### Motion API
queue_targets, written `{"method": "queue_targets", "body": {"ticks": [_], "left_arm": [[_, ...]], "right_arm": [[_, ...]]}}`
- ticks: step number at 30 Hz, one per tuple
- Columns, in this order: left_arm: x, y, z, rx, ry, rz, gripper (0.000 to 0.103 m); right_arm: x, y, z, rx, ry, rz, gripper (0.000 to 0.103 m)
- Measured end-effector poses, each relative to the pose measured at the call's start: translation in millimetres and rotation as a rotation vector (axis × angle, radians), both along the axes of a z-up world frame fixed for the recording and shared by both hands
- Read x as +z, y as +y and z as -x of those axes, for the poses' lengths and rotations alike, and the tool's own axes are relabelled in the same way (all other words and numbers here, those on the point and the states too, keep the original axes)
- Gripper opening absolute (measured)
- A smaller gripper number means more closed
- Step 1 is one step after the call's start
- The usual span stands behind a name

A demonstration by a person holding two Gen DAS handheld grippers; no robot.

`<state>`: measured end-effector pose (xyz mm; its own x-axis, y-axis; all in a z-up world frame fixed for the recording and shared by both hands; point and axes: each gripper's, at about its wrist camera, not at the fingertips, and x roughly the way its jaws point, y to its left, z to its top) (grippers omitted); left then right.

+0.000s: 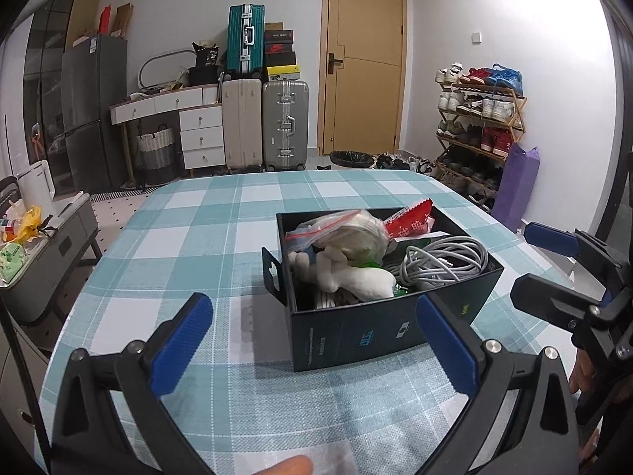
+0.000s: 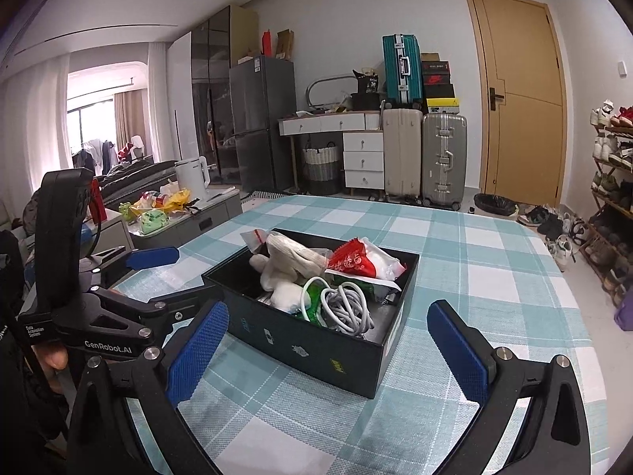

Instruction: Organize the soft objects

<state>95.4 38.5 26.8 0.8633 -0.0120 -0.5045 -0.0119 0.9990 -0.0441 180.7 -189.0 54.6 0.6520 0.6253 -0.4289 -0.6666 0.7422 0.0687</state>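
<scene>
Fingers of both grippers — left gripper, right gripper — gape wide, empty, near the black cardboard box on the checked table — a white plush toy and coiled grey cable inside.

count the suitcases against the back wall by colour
Teal hard-shell suitcase, standing on top: 1
Beige ribbed suitcase: 1
Silver aluminium-look suitcase: 1
Total: 3
</scene>
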Motion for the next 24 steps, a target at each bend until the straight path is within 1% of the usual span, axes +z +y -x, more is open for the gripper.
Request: {"method": "queue_targets", "body": {"ticks": [12,18,24], "left_arm": [[-4.2,3.7,0.2,0.019,-0.001,0.013,0.103],[-5.1,2.2,-0.3,0.021,0.003,0.003,0.103],[-5.2,3.8,0.1,0.019,0.001,0.015,0.103]], "right_arm": [[-9.7,-0.9,0.4,-0.013,-0.007,0.015,0.102],[-9.0,-1.7,2.9,-0.007,-0.015,0.014,0.102],[-7.6,-2.7,4.8,-0.004,-0.020,0.008,0.102]]}}
